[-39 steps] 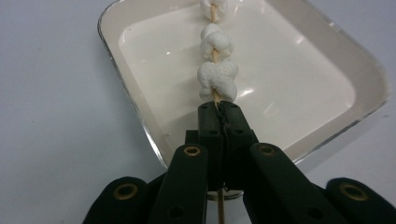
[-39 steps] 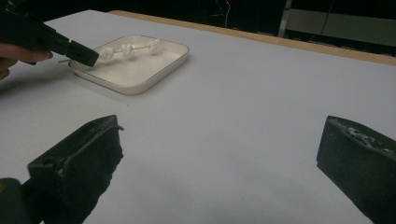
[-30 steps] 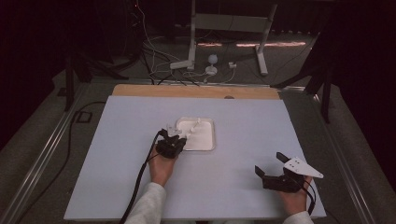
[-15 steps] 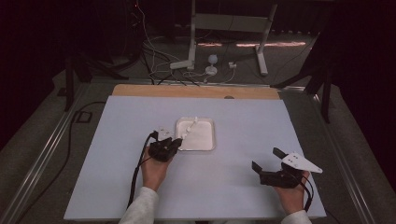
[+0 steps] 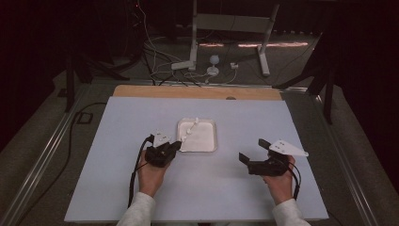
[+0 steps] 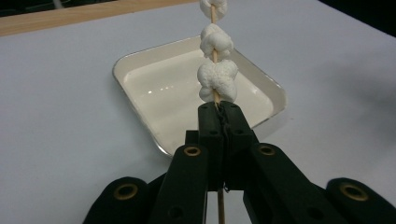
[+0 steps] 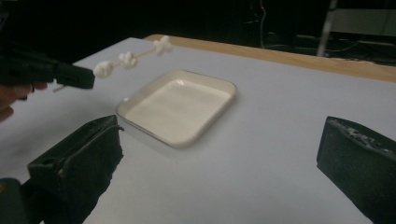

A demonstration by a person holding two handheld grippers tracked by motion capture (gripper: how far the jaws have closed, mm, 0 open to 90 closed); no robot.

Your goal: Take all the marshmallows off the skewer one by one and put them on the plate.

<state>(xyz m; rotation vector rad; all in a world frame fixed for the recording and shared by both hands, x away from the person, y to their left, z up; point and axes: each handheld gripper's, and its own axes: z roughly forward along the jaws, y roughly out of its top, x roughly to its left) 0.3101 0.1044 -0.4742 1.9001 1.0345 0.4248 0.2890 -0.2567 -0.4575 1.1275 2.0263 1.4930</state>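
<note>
A wooden skewer (image 6: 215, 56) carries three white marshmallows. My left gripper (image 6: 219, 109) is shut on its lower end and holds it slanting up over the near left part of a white tray (image 6: 154, 88). In the high view the skewer (image 5: 190, 128) reaches from the left gripper (image 5: 175, 146) across the tray (image 5: 203, 141), which has nothing lying in it. My right gripper (image 5: 252, 150) hovers to the right of the tray, jaws wide open with nothing between them. In the right gripper view its jaws (image 7: 220, 125) frame the tray (image 7: 180, 109), with the skewer (image 7: 128, 59) beyond.
The pale blue tabletop (image 5: 117, 188) has a wooden strip (image 5: 197, 92) along its far edge. Behind the table, cables and a white stand (image 5: 193, 47) sit on the dark floor. A cable (image 5: 136, 174) trails from the left gripper.
The left hand has drawn back a little to the left and toward the person with the skewer. The right hand has moved left and lifted slightly, jaws still open.
</note>
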